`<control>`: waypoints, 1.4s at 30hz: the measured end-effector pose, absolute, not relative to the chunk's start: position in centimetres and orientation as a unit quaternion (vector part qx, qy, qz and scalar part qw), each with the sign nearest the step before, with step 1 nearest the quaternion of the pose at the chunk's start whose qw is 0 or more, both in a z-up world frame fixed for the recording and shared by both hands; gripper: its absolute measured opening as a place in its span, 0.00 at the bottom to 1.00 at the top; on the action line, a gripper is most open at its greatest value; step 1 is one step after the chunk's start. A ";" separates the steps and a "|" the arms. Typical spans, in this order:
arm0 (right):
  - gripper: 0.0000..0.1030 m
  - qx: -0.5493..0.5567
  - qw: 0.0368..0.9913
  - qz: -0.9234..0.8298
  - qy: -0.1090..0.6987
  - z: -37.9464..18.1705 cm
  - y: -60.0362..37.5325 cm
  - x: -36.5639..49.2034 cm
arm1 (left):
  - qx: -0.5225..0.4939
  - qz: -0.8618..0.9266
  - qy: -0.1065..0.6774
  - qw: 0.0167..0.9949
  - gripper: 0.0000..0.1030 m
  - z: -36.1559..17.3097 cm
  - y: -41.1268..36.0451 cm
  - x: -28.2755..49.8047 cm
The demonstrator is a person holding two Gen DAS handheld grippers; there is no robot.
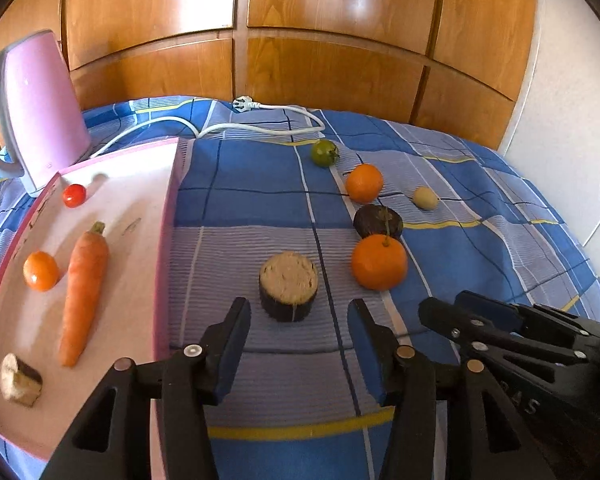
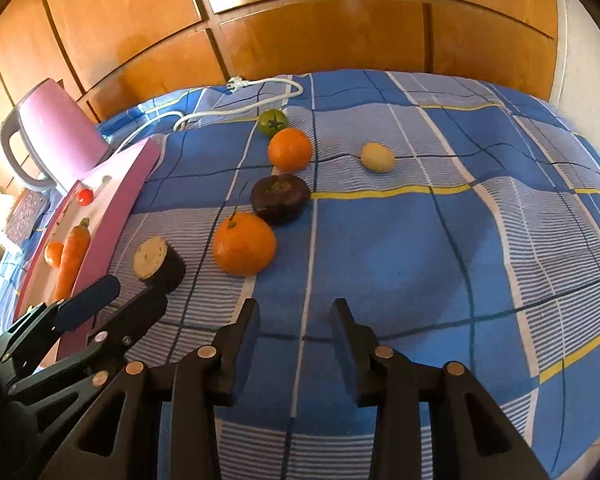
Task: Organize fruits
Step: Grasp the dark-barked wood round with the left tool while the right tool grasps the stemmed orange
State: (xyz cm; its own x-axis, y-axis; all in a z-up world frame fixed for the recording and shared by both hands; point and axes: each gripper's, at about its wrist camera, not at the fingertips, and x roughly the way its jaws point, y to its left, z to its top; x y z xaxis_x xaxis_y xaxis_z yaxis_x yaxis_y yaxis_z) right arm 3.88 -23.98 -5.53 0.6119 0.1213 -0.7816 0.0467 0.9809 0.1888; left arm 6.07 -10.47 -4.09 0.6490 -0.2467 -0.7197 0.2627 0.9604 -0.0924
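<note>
My left gripper (image 1: 298, 312) is open and empty, its fingers on either side of an eggplant slice (image 1: 288, 286) standing cut face up on the blue checked cloth. Right of it lie a near orange (image 1: 379, 262), a dark eggplant piece (image 1: 378, 221), a far orange (image 1: 364, 182), a green tomato (image 1: 324, 153) and a pale small fruit (image 1: 425, 198). A pink tray (image 1: 140, 184) on the left holds a carrot (image 1: 83, 292), a small orange (image 1: 40, 271), a red tomato (image 1: 74, 195) and an eggplant chunk (image 1: 20, 379). My right gripper (image 2: 294, 312) is open and empty over bare cloth, below the near orange (image 2: 244, 243).
A pink kettle (image 1: 40, 108) stands behind the tray, its white cord and plug (image 1: 244, 103) lying across the far cloth. Wooden panels back the surface. The right gripper shows at the lower right in the left wrist view (image 1: 452, 312). The cloth (image 2: 460, 260) spreads to the right.
</note>
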 end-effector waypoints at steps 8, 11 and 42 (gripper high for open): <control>0.36 0.098 0.896 0.031 0.431 -5.2 -24.5 4.4 | 0.023 -0.135 0.389 0.911 0.48 -4.8 -11.0 7.4; 0.36 0.099 0.898 0.037 0.428 -5.1 -24.3 4.8 | 0.025 -0.140 0.384 0.912 0.34 -5.1 -10.8 7.6; 0.38 0.061 0.896 0.066 0.435 -6.0 -22.8 7.7 | 0.026 -0.144 0.362 0.921 0.34 -5.5 -10.9 5.8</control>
